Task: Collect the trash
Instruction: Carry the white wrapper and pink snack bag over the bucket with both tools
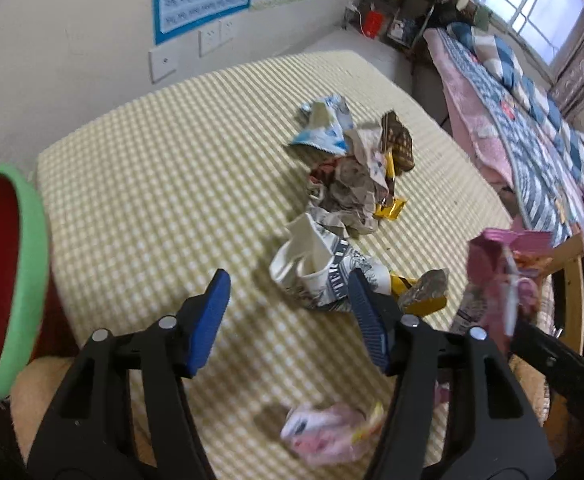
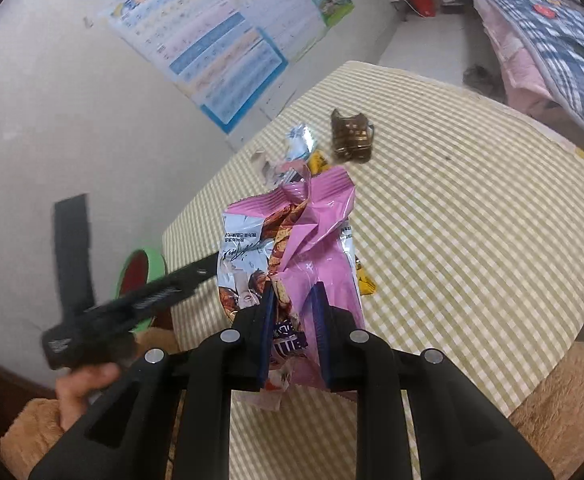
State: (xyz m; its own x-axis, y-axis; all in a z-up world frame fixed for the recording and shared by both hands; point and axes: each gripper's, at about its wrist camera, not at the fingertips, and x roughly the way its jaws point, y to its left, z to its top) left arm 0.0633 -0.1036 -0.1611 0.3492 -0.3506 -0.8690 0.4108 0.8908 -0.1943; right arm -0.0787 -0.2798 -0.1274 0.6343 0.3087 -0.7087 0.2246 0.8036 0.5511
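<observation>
A: What does the right gripper hold?

B: Its blue pads are closed on a pink snack bag. The bag stands up from the jaws in the middle of the right wrist view, above the checked tablecloth. In the left wrist view the same bag is blurred at the right edge.

A: And the left gripper?

B: Its jaws are spread, with nothing between the pads. They are over the cloth in the lower middle of the frame. A crushed paper cup lies just beyond the right pad, and I cannot tell if the pad touches it.

A: Where is the other trash?

B: A pile of crumpled wrappers lies in the centre of the left wrist view. A blue and white packet and a brown wrapper are at its upper end, and gold foil is at its right side. One more pink wrapper is blurred at the bottom, between the gripper arms.

A: And the bin?

B: A red bin with a green rim is at the left edge, beside the table.
</observation>
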